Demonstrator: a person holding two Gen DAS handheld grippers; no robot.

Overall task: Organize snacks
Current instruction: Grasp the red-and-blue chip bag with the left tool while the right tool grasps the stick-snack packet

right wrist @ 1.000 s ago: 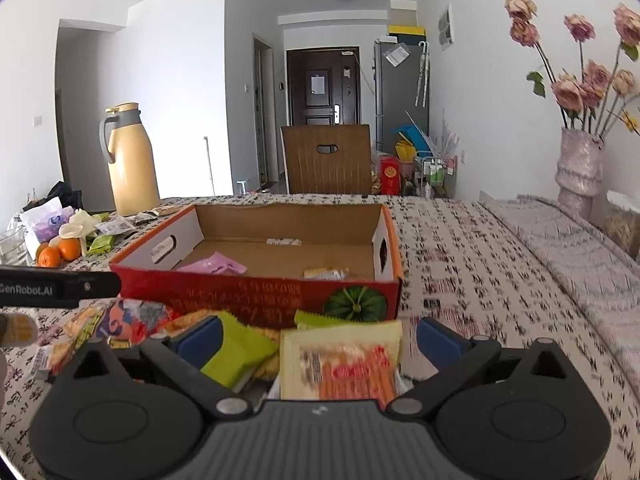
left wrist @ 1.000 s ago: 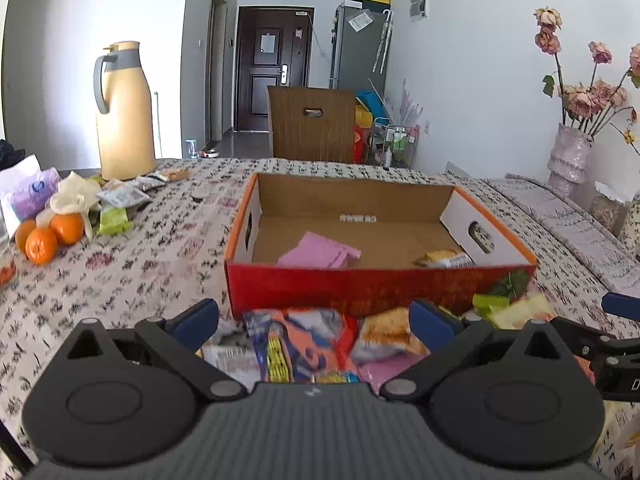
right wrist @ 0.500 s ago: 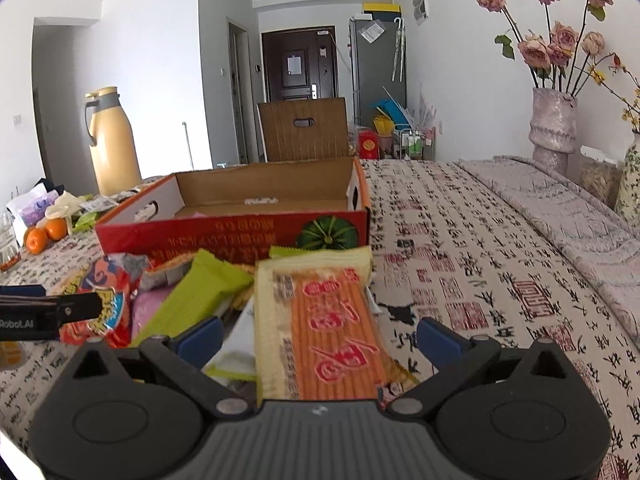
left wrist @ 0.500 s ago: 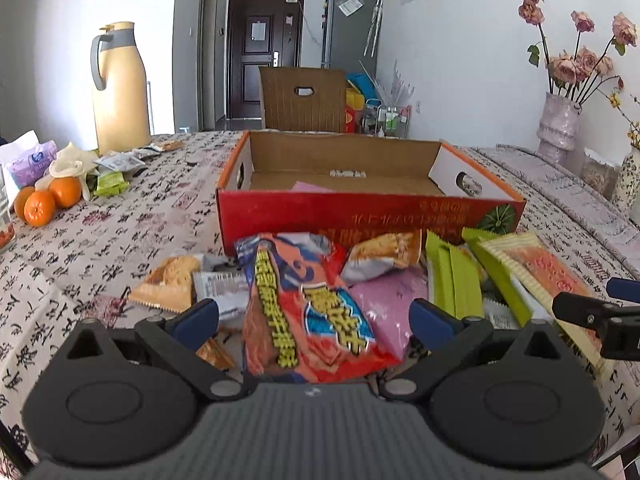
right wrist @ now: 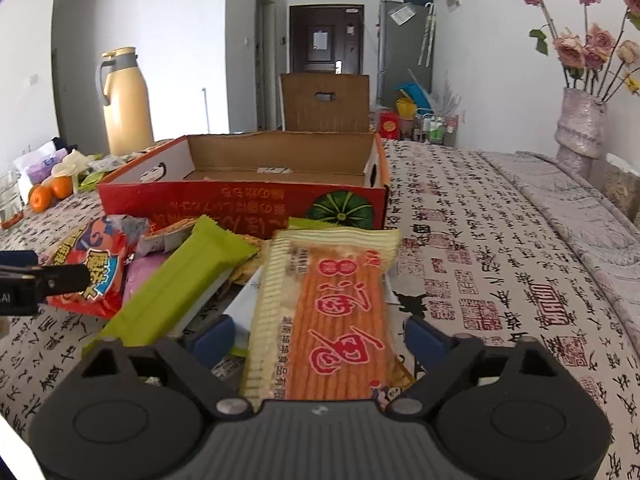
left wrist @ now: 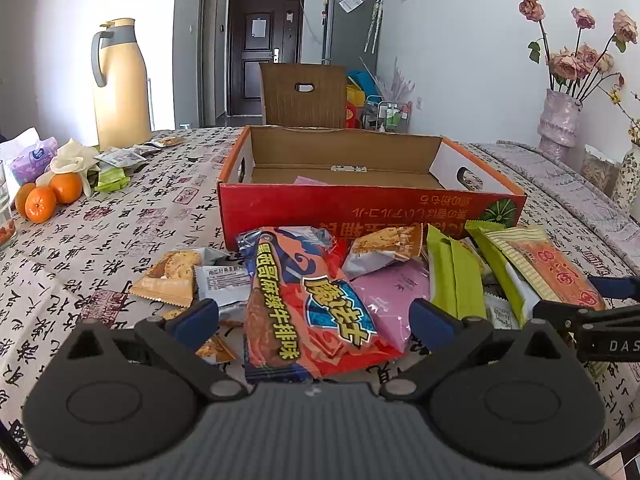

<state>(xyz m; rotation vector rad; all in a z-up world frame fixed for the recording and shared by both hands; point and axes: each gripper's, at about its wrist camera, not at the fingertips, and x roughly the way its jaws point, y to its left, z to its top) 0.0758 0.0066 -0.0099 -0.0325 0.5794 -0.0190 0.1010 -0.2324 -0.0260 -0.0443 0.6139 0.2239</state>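
Left tongs (left wrist: 314, 318) spread wide, the red snack bag (left wrist: 310, 308) lying flat between the fingers, nothing gripping it. Right tongs (right wrist: 316, 338) wide open too, the orange biscuit pack (right wrist: 332, 316) stretched between them, a green bar (right wrist: 180, 284) just to their left. Straight ahead of both pairs sits the open cardboard box (left wrist: 372, 210), a pink packet (left wrist: 310, 180) inside; the snack pile lies against its near wall.

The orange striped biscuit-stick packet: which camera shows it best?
The right wrist view: the orange striped packet lies lengthwise between the open right claw fingers, its printed face fully readable. In the left wrist view the packet sits at the right edge of the pile, seen aslant and partly covered by the other claw.
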